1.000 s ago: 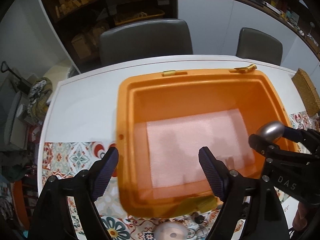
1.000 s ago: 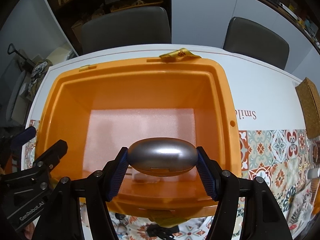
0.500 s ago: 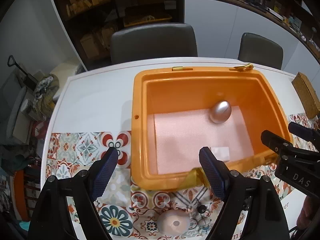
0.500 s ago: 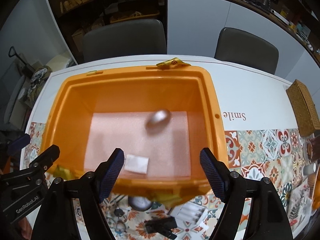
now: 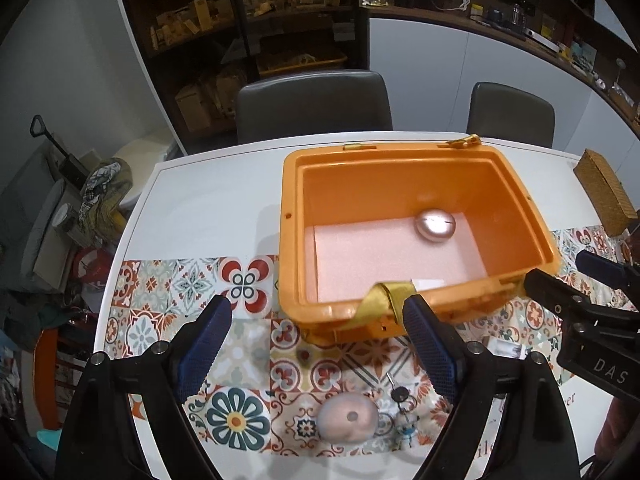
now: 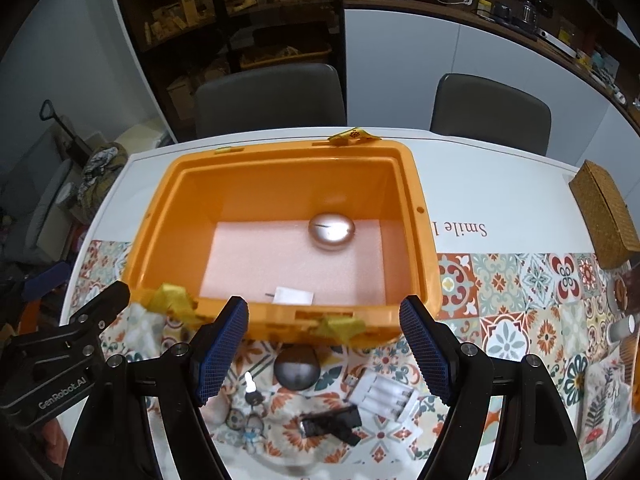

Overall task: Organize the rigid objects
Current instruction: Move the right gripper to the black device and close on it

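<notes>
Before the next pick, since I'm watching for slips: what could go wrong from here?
The silver oval case lies loose on smooth foam in the orange bin; a nudge could roll it. Yellow tape curls off the bin's near rim, where the left gripper, jaws opening and empty, could snag it. The keys, battery case and black device crowd together, so the empty right gripper may bump neighbours.

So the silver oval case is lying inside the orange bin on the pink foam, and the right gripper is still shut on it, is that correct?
Not quite. The silver oval case does lie on the pink foam inside the orange bin, but the right gripper is open and empty, as the right wrist view shows.
</notes>
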A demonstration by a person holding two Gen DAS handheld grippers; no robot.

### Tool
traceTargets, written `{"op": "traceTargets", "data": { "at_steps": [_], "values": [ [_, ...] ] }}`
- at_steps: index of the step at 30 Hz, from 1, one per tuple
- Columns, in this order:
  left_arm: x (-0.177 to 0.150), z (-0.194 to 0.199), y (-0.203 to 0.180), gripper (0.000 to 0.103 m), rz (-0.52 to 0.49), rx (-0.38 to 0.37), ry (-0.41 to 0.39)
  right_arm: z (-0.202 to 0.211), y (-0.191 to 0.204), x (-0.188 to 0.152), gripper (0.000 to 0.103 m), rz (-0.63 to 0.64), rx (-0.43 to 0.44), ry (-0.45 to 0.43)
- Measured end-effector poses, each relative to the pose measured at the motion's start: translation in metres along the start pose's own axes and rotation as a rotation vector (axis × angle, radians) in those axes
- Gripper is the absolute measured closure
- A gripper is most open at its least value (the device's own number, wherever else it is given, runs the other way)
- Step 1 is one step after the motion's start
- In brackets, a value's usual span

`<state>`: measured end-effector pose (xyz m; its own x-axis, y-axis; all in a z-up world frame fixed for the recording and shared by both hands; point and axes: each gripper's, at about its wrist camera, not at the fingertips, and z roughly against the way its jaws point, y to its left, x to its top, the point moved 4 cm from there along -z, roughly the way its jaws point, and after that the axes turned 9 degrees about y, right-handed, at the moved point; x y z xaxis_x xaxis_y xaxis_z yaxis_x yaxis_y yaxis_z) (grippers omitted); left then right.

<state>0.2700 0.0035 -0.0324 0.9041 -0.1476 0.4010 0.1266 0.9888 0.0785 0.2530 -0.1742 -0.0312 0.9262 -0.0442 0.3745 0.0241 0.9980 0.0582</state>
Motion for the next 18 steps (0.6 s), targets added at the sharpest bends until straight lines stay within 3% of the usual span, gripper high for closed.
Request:
{"op": "traceTargets", "data": {
  "at_steps": [10, 18],
  "values": [
    [-0.031, 0.016, -0.010, 0.015, -0.005, 0.018, -0.034, 0.010, 0.000, -0.033, 0.025, 0.026, 0.010, -0.011],
    [-0.057, 0.012, -0.014, 0.015, 0.028, 0.000, -0.005, 0.005, -0.005, -0.057, 0.025, 0.034, 0.032, 0.001]
  ]
}}
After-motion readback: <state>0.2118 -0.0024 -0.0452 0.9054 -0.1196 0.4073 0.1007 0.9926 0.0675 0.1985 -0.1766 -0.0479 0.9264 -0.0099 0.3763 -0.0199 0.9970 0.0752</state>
